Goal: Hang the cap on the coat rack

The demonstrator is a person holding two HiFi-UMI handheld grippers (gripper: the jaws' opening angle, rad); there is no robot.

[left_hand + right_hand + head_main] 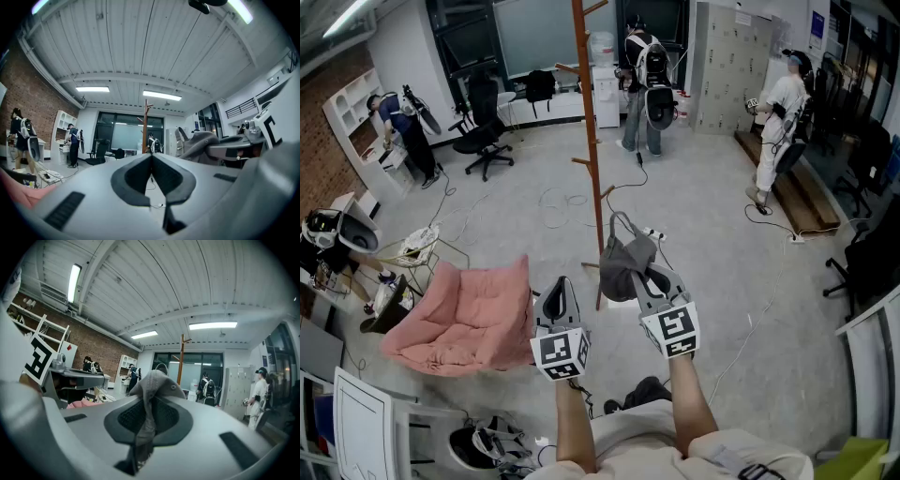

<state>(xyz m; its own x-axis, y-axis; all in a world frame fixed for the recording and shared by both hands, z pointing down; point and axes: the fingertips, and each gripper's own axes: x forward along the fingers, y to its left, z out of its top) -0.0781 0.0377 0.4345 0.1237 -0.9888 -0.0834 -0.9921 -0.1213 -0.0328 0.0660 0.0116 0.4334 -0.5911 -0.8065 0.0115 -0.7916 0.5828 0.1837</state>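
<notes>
- Grey cap [623, 267] hangs bunched from your right gripper [637, 274], whose jaws are clamped on a thin fold of its cloth. It sits near you, short of the coat rack [589, 141] and not touching it.
- Your left gripper [559, 292] is level just to the left, jaws pressed together on nothing.
- That narrow pinch is the risk: a snag on a peg [606, 192] could tug the cloth out and drop the cap to the floor.
- Pushing hard against the slim coat rack could rock it.
- With the cap crumpled, the peg may catch a loose fold rather than the opening, so it slides off on release.
- The coat rack's foot is hidden behind the cap and its top is cut off. How deep the cloth sits in the jaws is hard to make out.
</notes>
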